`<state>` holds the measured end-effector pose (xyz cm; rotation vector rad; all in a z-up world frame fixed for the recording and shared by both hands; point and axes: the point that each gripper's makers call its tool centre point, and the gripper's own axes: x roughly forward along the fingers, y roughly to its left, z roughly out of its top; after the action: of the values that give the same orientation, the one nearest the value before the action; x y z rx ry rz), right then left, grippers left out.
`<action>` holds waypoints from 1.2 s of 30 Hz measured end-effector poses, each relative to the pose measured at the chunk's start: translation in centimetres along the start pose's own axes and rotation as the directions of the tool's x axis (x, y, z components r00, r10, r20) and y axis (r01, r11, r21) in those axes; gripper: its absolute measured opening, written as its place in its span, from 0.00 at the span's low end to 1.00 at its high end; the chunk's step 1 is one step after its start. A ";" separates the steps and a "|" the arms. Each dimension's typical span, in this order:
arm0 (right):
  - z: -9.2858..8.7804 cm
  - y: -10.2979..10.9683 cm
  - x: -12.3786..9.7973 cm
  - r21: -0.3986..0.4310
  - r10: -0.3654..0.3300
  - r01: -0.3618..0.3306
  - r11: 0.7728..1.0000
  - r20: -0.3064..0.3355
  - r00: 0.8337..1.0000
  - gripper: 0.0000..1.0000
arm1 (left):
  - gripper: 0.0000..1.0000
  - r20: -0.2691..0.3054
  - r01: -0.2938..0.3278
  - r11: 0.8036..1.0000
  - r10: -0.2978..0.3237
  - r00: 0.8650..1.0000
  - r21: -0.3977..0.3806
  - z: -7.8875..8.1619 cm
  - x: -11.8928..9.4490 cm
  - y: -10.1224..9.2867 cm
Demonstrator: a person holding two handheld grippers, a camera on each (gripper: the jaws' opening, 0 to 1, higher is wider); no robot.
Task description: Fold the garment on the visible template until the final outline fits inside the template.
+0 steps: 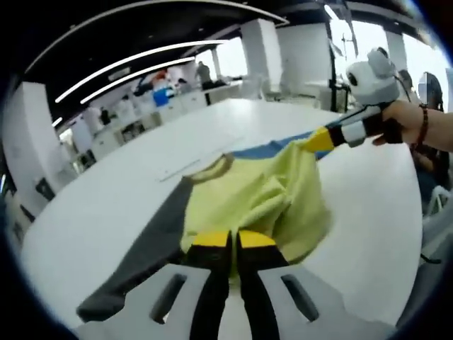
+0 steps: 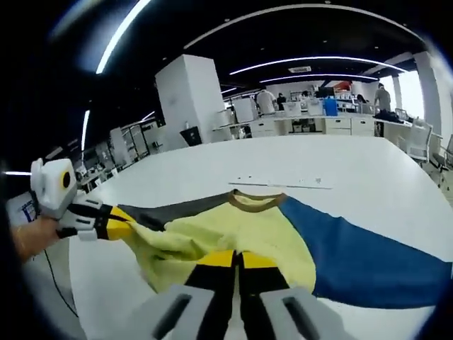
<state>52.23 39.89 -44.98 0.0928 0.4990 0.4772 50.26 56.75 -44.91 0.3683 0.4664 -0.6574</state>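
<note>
Yellow-tipped fingers of the left gripper (image 1: 234,239) pinch the garment (image 1: 262,198) at lower centre. Right gripper (image 2: 237,259) likewise clamps its yellow hem. Grey and blue sleeves spread over the white surface (image 2: 340,163), collar toward upper centre.

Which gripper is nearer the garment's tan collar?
About equal. The left gripper and the right gripper both clamp the yellow hem of the garment, opposite the collar.

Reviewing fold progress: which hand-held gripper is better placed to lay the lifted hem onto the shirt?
Neither clearly: the left hand-held gripper and right hand-held gripper both pinch the yellow shirt hem.
</note>
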 end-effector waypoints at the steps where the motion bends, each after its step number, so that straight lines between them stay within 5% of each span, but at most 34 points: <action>1: 0.2 -0.1 0.3 -0.005 -0.002 0.002 1.000 0.000 1.000 0.00 | 0.00 0.004 -0.009 1.000 0.009 1.000 -0.004 0.2 0.4 0.4; 11: 1.0 -2.2 5.2 0.055 -0.071 0.070 0.996 0.005 0.997 0.00 | 0.00 -0.065 -0.060 0.996 0.056 0.996 -0.060 -1.9 3.9 2.7; 20: -1.2 -3.6 8.2 0.046 -0.102 0.106 0.993 -0.082 0.991 0.00 | 0.00 -0.107 -0.065 0.992 0.053 0.993 -0.108 -3.6 5.4 3.4; 26: -2.6 -3.3 8.4 0.014 -0.098 0.101 0.995 -0.139 0.986 0.00 | 0.02 -0.127 -0.064 0.992 0.050 0.991 -0.105 -4.4 5.9 3.7; 31: -2.0 -3.7 7.5 -0.014 -0.108 0.107 0.994 -0.135 0.985 0.06 | 0.16 -0.126 -0.091 0.993 0.080 0.989 -0.081 -4.5 5.0 4.5; 36: -1.2 -3.5 5.5 -0.099 -0.093 0.080 0.992 -0.138 0.986 0.16 | 0.29 -0.100 -0.088 0.987 0.075 0.992 -0.135 -4.7 3.2 5.0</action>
<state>57.31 39.28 -49.15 -0.0529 0.6170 0.4231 54.36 61.01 -49.58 0.2855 0.5819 -0.5258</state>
